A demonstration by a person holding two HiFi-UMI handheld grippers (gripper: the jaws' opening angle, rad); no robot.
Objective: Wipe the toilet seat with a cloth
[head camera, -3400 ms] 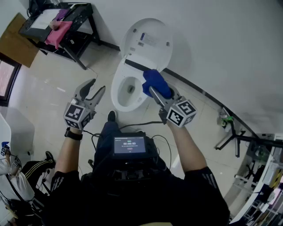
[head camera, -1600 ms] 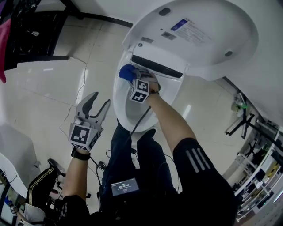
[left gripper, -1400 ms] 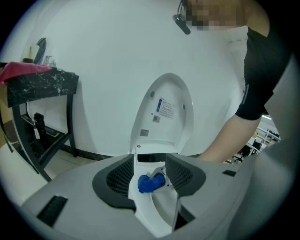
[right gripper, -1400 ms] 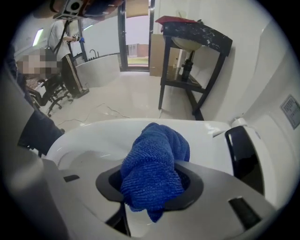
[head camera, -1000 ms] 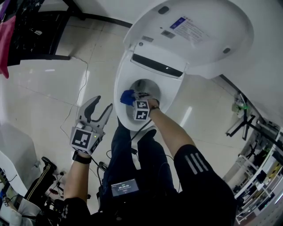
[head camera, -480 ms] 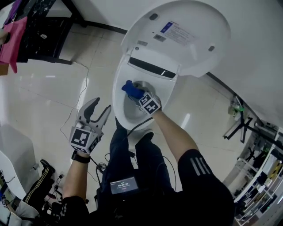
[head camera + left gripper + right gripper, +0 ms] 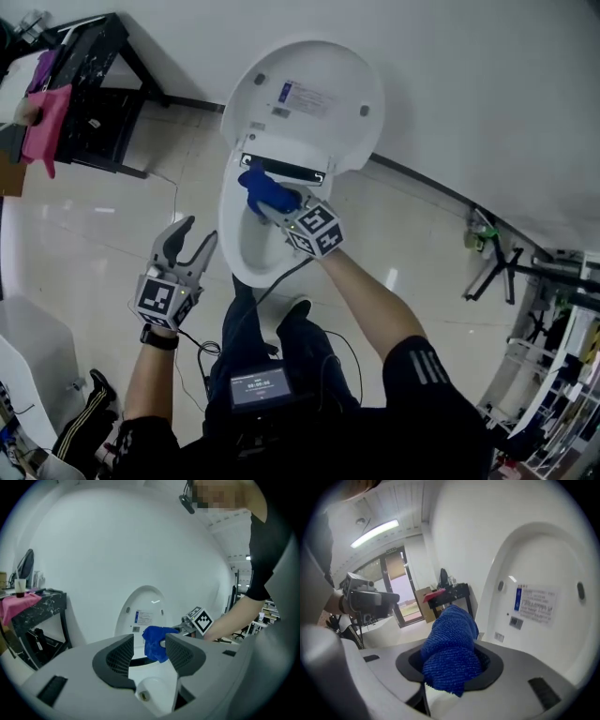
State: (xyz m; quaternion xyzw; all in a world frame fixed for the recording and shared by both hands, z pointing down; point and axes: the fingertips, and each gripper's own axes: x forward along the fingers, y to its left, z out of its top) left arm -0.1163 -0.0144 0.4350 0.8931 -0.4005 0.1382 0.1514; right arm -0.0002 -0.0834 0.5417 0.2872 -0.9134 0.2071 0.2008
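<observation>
A white toilet stands against the wall with its lid [image 7: 305, 98] raised and its seat rim [image 7: 229, 217] bare on the left side. My right gripper [image 7: 272, 200] is shut on a bunched blue cloth [image 7: 261, 187], which it holds at the back of the bowl, just below the hinge. In the right gripper view the cloth [image 7: 452, 653] fills the jaws, with the lid [image 7: 539, 602] behind it. To the left of the bowl my left gripper [image 7: 192, 234] hangs open over the floor with nothing in it. The left gripper view shows the cloth [image 7: 157, 641] farther off, beyond the open jaws.
A black table [image 7: 94, 89] with a pink cloth [image 7: 47, 122] stands at the upper left. A black stand [image 7: 492, 267] leans by the wall at the right, with shelving [image 7: 562, 412] beyond it. The person's legs and a screen unit [image 7: 258, 386] sit just before the bowl.
My right gripper has carried the blue cloth from the bowl's near left side up to the back, by the hinge. The head has drawn back. My left gripper stays open beside the bowl.
</observation>
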